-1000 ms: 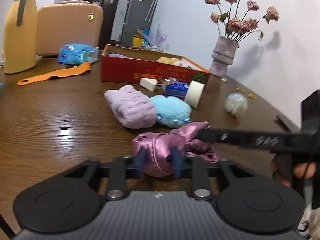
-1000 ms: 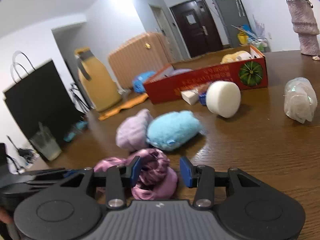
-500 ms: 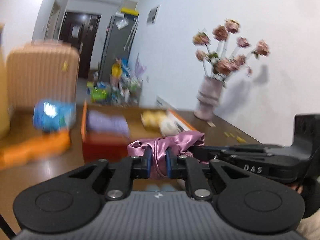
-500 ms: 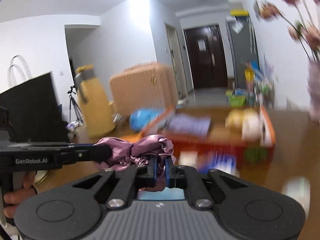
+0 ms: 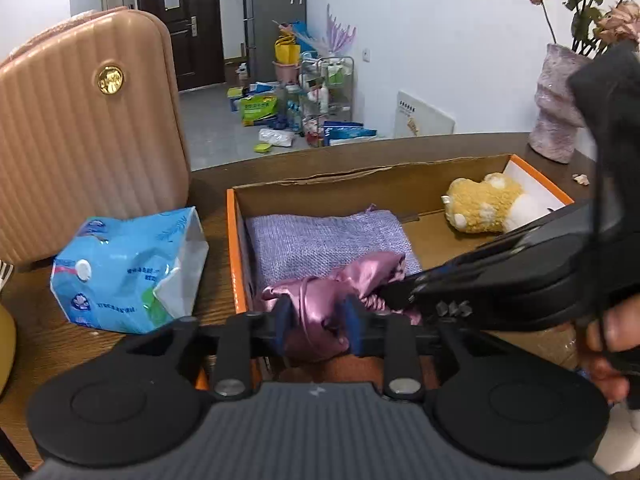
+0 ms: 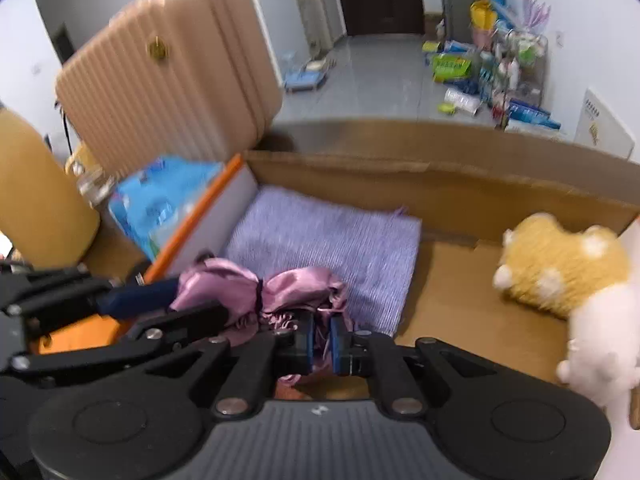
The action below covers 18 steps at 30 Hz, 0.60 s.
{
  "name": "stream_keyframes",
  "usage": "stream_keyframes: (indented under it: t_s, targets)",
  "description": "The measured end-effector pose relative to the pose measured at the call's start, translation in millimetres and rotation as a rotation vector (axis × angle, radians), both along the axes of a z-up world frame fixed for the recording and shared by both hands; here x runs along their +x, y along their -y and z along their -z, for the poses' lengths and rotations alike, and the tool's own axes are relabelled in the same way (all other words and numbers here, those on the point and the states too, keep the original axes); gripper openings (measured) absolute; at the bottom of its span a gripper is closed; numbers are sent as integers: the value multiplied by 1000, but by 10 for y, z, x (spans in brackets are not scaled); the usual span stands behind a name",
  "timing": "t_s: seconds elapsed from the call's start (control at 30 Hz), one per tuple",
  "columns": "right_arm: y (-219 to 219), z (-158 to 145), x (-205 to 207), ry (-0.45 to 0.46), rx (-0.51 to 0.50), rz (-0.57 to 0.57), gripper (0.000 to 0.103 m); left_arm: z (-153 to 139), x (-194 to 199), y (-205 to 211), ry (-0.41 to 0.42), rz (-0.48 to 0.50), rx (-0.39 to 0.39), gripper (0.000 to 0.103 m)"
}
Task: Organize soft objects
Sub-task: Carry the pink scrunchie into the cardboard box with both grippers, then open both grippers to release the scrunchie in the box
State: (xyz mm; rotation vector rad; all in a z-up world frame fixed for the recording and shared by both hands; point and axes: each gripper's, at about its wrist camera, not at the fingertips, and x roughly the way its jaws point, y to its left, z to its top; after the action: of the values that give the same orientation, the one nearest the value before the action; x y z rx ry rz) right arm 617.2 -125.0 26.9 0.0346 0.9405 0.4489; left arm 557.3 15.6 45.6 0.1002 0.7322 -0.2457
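The pink satin cloth [image 5: 320,300] hangs bunched between my two grippers over the near left corner of the cardboard box [image 5: 360,184], just above the folded lilac knit cloth [image 5: 332,240] that lies on the box floor at that end. My left gripper [image 5: 318,320] has the satin between its blue pads; its jaws have just been opening and now stand a little apart with the fabric filling the gap, and I cannot tell whether the pads press on it. My right gripper [image 6: 321,342] comes in from the right side in the left view and pinches a thin fold of the satin with its jaws almost together. In the right view the cloth [image 6: 256,292] is cinched in the middle by a dark band, with one puff reaching toward my left gripper's fingers [image 6: 136,300]. A yellow and white plush toy [image 5: 488,208] lies at the far right end of the box, well apart from the lilac cloth. Outside the box on the wooden table [image 5: 36,332], just beside its orange-edged left wall, lies a blue tissue pack [image 5: 124,268], and a pink ribbed suitcase [image 5: 80,132] stands behind it.
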Motion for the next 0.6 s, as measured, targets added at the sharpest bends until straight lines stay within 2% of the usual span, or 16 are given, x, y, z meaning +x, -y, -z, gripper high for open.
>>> stream_keyframes:
  t_s: [0.1, 0.2, 0.23, 0.27, 0.4, 0.53, 0.6]
  targets:
    - [-47, 42, -21, 10, -35, -7, 16, 3, -13, -54, 2, -16, 1, 31]
    - [-46, -67, -85, 34, -62, 4, 32, -138, -63, -62, 9, -40, -13, 33]
    - [-11, -121, -136, 43, -58, 0, 41, -222, -119, -76, 24, -44, -16, 35]
    - [46, -218, -187, 57, -45, -8, 45, -317, -191, -80, 40, -44, -13, 35]
    - [371, -730, -531, 157, -35, 4, 47, -758, -520, -130, 98, -77, -6, 37]
    - [856, -1274, -1059, 276, -21, 42, 59, -1200, -1020, -203, 176, -121, -13, 44]
    - [1123, -1482, -1369, 329, -29, 65, 59, -1351, -1266, -216, 206, -127, -16, 47]
